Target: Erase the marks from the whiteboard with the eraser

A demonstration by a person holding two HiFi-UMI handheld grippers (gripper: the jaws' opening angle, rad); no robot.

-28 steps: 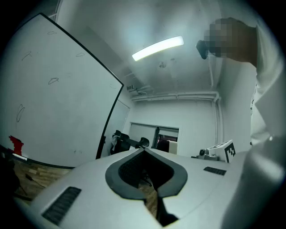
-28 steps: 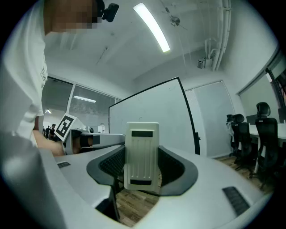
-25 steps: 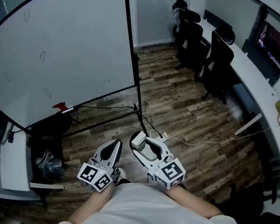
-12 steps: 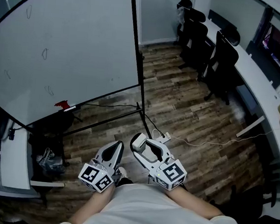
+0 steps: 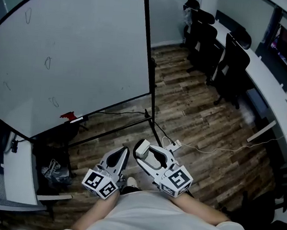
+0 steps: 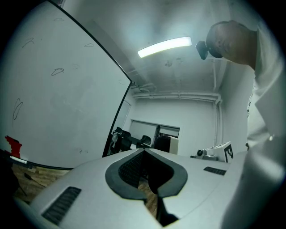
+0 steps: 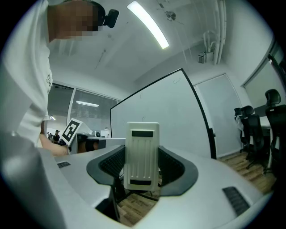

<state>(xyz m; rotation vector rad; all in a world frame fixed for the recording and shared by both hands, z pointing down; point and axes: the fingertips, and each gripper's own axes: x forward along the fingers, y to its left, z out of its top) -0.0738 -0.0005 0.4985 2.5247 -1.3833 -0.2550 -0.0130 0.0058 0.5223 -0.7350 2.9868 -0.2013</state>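
The whiteboard [image 5: 79,50] stands tilted at the upper left of the head view, with small pen loops [image 5: 47,62] scattered over it. A red item [image 5: 68,115] sits on its bottom ledge. My right gripper [image 5: 142,151] is held low near the body, shut on the white eraser [image 5: 141,145]. In the right gripper view the ribbed eraser [image 7: 142,154] stands upright between the pads, with the whiteboard [image 7: 165,120] behind it. My left gripper [image 5: 123,150] is beside it, shut and holding nothing. The left gripper view shows the whiteboard [image 6: 58,98] with a loop mark [image 6: 57,71].
The board's black stand [image 5: 151,112] reaches down to the wood floor [image 5: 194,112], where a white cable [image 5: 206,148] runs. Black office chairs [image 5: 231,65] line a white desk [image 5: 272,89] at the right. A desk [image 5: 11,175] and a bag [image 5: 52,170] are at the lower left.
The whiteboard and its stand have slid right and lower in the head view as the person moves nearer. Both grippers stay held near the body, the eraser still gripped.
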